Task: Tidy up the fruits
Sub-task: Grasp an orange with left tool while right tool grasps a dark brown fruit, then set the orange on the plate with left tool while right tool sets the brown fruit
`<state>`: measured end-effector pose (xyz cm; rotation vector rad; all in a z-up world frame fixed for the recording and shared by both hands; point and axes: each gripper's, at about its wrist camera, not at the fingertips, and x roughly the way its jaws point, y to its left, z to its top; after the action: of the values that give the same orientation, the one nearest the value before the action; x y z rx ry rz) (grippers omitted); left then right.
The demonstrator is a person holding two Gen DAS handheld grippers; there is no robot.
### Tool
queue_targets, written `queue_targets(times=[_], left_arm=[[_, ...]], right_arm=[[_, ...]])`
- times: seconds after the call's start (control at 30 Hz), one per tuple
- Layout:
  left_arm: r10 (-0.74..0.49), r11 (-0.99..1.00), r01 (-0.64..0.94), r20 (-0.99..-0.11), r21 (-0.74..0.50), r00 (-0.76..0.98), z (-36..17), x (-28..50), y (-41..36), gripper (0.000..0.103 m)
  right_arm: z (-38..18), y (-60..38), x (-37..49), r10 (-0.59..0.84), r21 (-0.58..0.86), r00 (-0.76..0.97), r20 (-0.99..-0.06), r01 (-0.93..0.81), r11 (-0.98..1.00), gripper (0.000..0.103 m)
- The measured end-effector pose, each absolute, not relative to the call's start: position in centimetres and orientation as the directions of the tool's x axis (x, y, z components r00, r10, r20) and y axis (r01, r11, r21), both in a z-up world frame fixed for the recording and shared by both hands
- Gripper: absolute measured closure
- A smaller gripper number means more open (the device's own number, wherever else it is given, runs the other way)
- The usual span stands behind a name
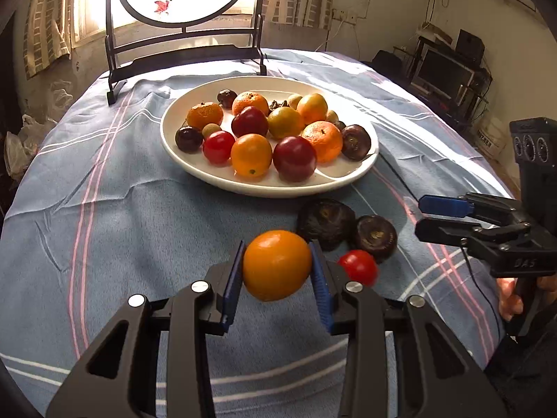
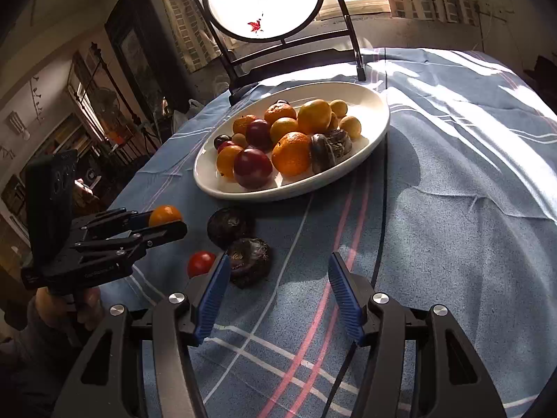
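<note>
My left gripper [image 1: 277, 249] is shut on a smooth orange fruit [image 1: 276, 264], with a blue pad against each side; the right wrist view shows this fruit [image 2: 165, 214] in the left gripper [image 2: 163, 224] at the left. Just right of it, two dark wrinkled fruits [image 1: 325, 223] [image 1: 376, 237] and a small red fruit [image 1: 358, 266] lie on the blue striped cloth. Beyond them stands a white plate [image 1: 264, 188] piled with several orange, red and dark fruits. My right gripper [image 2: 278, 278] is open and empty, and the nearer dark fruit [image 2: 250, 261] is beside its left finger.
A round painted screen in a black stand [image 1: 184, 35] rises at the table's far edge behind the plate [image 2: 278, 193]. A thin black cable [image 2: 383, 209] runs across the cloth right of the plate. A hand [image 2: 69, 306] holds the left gripper's handle.
</note>
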<state>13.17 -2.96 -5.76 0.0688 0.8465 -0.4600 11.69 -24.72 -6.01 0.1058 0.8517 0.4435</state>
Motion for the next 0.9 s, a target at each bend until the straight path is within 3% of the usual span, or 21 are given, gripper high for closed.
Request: queue_targets(times=[0.1,0.2,0.5,0.67,0.9], left_arm=[[-0.379,0.897,0.419,-0.729,-0.139,0.57,-5.5,11.6,-2.1,0.067],[-0.376,0.898,0.416,-0.736,-0.141,0.563,-5.6,10.7,-1.5,0.067],[-0.387,0.908,0.375,-0.722,-0.188,0.574,-5.7,10.4,0.9,0.067],[-0.398,0.904,0.376,-0.716,-0.202,0.574,-5.8,10.4,0.8,0.067],[-0.406,0.903,0.376,-0.697,-0.208,0.591,-5.1,10.3,0.8,0.067]], right_arm=[[-5.9,-22.1,11.7,0.372,0.169,0.57,-0.733,-0.376,0.911,0.045],[-6.5,-20.2,12.4,0.283,0.066,0.552,-0.784,-0.379,0.923,0.055],[-7.2,-17.4,12.3,0.192,-0.085,0.543,-0.817,-0.444,0.892,0.055],[-7.2,-17.6,13.2,0.204,-0.055,0.541,-0.816,-0.424,0.904,0.059],[-5.7,-21.0,12.3,0.353,0.155,0.546,-0.76,-0.375,0.914,0.06]])
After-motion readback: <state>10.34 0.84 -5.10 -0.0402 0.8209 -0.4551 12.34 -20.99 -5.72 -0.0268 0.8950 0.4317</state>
